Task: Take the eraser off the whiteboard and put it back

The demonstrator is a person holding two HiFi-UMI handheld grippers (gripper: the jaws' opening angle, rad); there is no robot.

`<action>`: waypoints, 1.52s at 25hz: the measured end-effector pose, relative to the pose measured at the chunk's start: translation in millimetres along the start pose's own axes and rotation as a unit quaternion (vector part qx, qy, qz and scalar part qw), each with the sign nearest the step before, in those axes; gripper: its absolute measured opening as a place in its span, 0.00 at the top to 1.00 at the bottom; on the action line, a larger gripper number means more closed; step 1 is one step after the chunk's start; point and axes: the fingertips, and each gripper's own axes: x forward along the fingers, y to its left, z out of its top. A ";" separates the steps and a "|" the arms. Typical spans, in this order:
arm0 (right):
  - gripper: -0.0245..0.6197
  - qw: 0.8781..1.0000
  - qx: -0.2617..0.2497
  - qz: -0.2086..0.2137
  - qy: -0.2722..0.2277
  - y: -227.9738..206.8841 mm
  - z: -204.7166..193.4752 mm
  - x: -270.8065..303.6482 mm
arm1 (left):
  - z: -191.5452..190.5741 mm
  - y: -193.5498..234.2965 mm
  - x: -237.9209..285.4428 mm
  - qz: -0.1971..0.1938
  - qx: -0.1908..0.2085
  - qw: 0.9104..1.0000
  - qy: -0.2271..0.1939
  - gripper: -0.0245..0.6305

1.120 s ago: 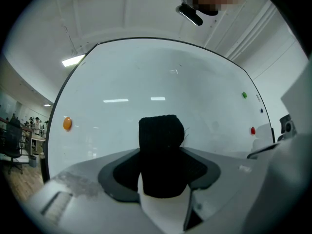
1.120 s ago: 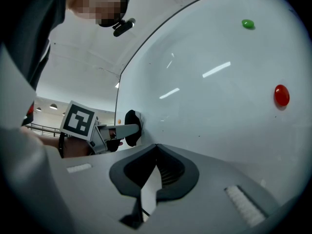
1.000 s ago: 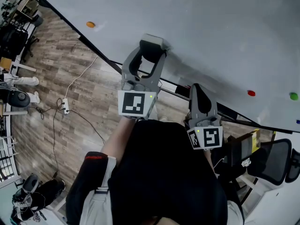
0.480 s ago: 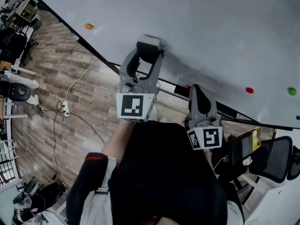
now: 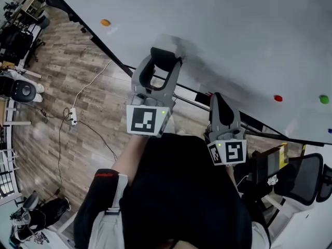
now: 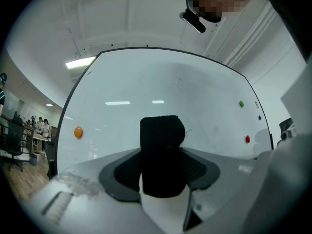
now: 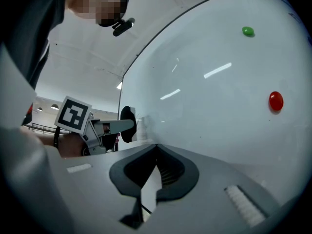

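left gripper (image 5: 164,55): raised to the whiteboard (image 5: 238,40), fingers clamped on the eraser (image 6: 162,155)
eraser: black block with a white back, upright between the left fingers, right at the board's face; whether it touches the board or sits just off it, i cannot tell
right gripper (image 5: 218,99): lower and to the right, near the board's bottom edge, fingers together, nothing between them
orange magnet (image 5: 105,22): far left on the board
red magnet (image 5: 278,98), green magnet (image 5: 324,99): off to the right, well apart from the eraser
floor (image 5: 62,102): wood planks below the board
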 end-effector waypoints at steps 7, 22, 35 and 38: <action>0.96 1.000 -0.002 0.007 0.003 8.9 -1.9 -3.2 | 2.4 3.6 -21.1 0.002 -0.003 1.000 -0.009 0.61; 0.96 0.999 -0.010 0.041 0.003 50.2 -0.8 -6.8 | -0.6 20.3 -87.4 0.020 0.007 1.000 -0.007 0.61; 0.96 0.997 -0.014 0.067 0.019 75.0 -14.1 -10.6 | -26.4 40.6 -138.5 0.070 -0.005 0.997 0.023 0.61; 0.96 0.997 -0.015 0.071 0.021 78.3 -15.8 -8.3 | -27.3 45.4 -142.4 0.076 -0.003 0.997 0.024 0.61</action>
